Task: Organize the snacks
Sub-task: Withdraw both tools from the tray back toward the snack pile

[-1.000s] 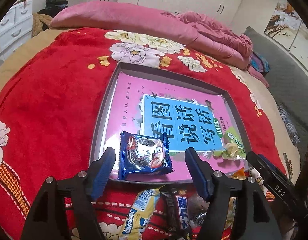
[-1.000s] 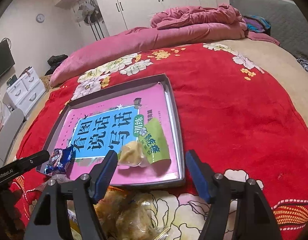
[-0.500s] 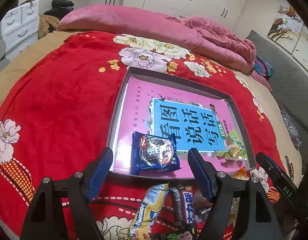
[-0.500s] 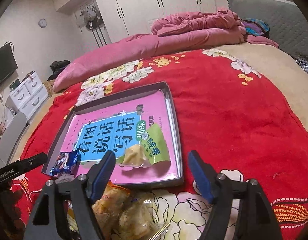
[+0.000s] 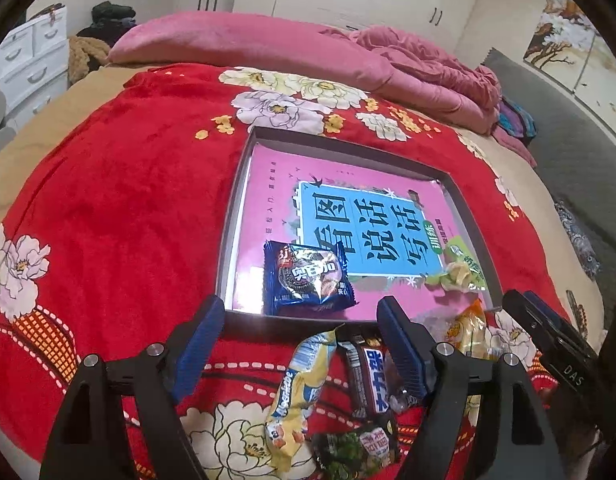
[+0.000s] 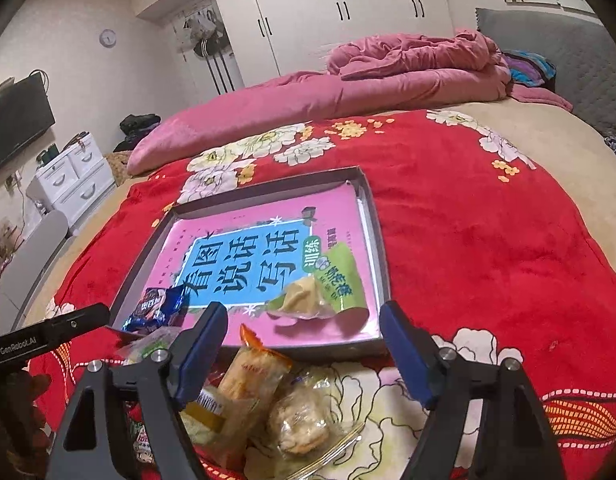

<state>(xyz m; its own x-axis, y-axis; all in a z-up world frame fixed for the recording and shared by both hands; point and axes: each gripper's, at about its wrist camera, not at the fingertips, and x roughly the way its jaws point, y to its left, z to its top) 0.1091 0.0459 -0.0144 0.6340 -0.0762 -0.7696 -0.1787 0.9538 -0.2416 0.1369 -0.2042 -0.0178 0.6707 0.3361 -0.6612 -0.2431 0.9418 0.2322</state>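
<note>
A grey tray (image 5: 233, 216) (image 6: 382, 256) with a pink book inside lies on the red bed cover. In it are a blue cookie packet (image 5: 305, 278) (image 6: 155, 306) at the near left and a green snack packet (image 5: 460, 270) (image 6: 332, 284) at the near right. Loose snacks lie in front of the tray: a yellow bar (image 5: 295, 392), a brown bar (image 5: 372, 376), a green pack (image 5: 356, 448), an orange-topped cracker pack (image 6: 253, 372) and clear-wrapped pastries (image 6: 301, 420). My left gripper (image 5: 299, 344) is open and empty above the pile. My right gripper (image 6: 303, 348) is open and empty above the crackers.
A pink duvet (image 5: 267, 44) and pillow lie at the far end of the bed. White drawers (image 6: 73, 178) stand left of the bed, wardrobes behind. The right gripper's body shows in the left wrist view (image 5: 548, 340).
Both grippers have drawn back and up from the tray, so more of the loose snack pile shows beneath them. The packets in the tray have not moved.
</note>
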